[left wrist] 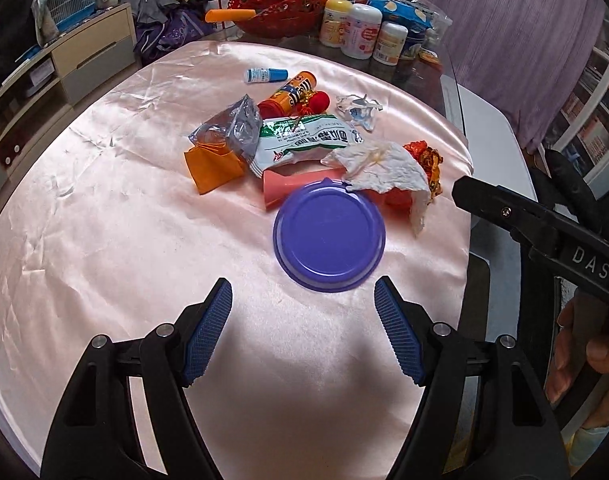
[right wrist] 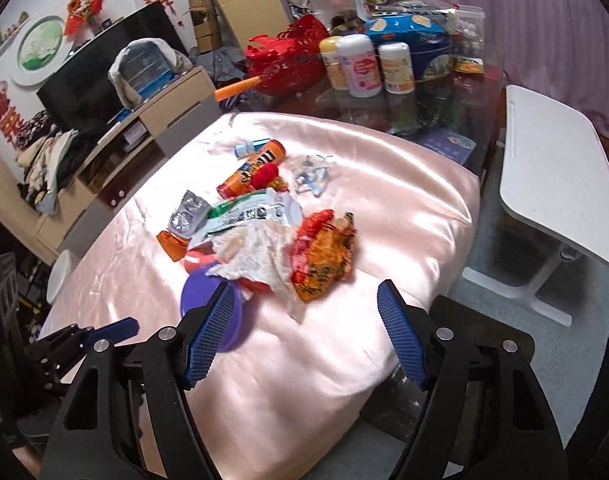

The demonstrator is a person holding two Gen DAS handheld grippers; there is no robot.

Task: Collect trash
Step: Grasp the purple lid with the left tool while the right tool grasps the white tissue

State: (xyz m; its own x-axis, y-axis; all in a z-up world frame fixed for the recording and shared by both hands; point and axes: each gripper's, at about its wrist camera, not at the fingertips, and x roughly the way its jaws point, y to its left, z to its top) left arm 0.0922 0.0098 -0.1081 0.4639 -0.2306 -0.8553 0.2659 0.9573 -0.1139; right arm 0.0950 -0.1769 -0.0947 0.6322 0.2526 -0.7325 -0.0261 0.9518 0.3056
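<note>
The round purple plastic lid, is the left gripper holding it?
No, the round purple plastic lid lies flat on the pink cloth ahead of the open, empty left gripper.

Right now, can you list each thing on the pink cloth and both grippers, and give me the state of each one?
left gripper: open, holding nothing
right gripper: open, holding nothing
purple lid: lying flat on the pink cloth
tissue: crumpled, draped over the pink tube
orange snack wrapper: crumpled, torn open
white-green packet: flattened
candy tube: lying on its side
blister pack: emptied
</note>
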